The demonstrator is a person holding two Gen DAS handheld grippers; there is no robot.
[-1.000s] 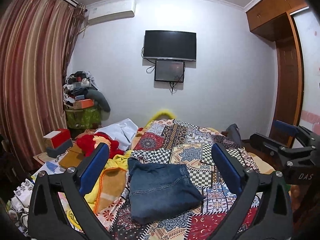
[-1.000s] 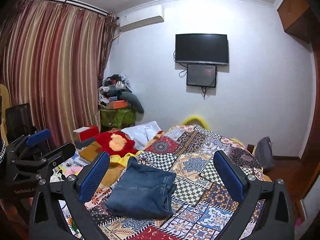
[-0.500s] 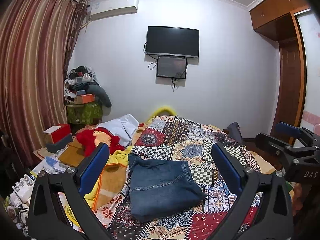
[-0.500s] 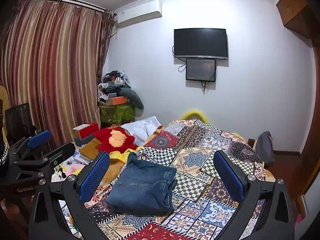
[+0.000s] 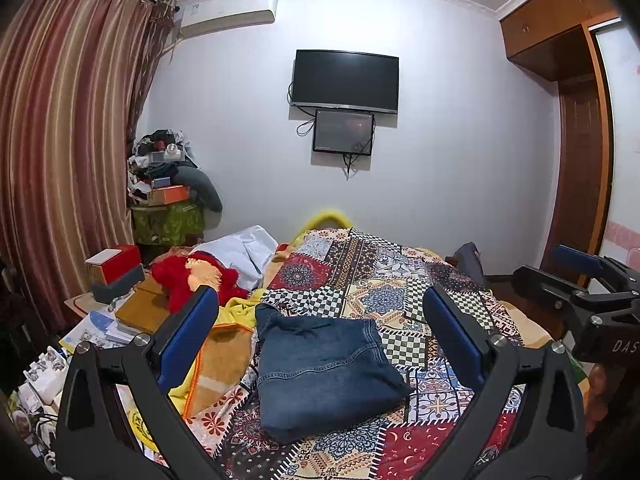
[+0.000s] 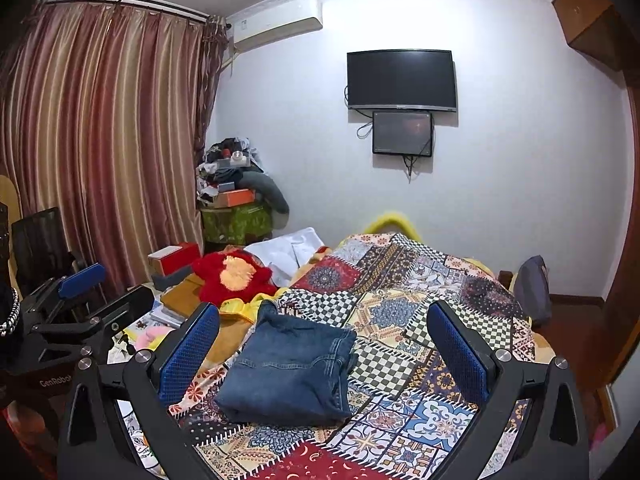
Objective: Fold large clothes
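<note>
A pair of blue jeans (image 5: 324, 368) lies folded into a thick rectangle on the patchwork bedspread (image 5: 392, 280); the right wrist view shows the jeans (image 6: 292, 364) too. My left gripper (image 5: 320, 320) hovers open above and in front of them, holding nothing. My right gripper (image 6: 324, 328) is also open and empty, well clear of the cloth. Each gripper appears at the edge of the other's view: the right one (image 5: 580, 280) at the far right, the left one (image 6: 80, 292) at the far left.
A red plush toy (image 5: 188, 276), a white garment (image 5: 240, 248) and a yellow-orange blanket (image 5: 220, 356) lie at the bed's left side. Boxes and papers (image 5: 116, 280) crowd a low surface beside it. Curtain (image 5: 60, 160), wall TV (image 5: 346, 80), wooden wardrobe (image 5: 576, 160).
Both grippers have lifted and tilted slightly, so the jeans sit a bit lower and closer in view. The jeans have not moved; both grippers stayed open.
</note>
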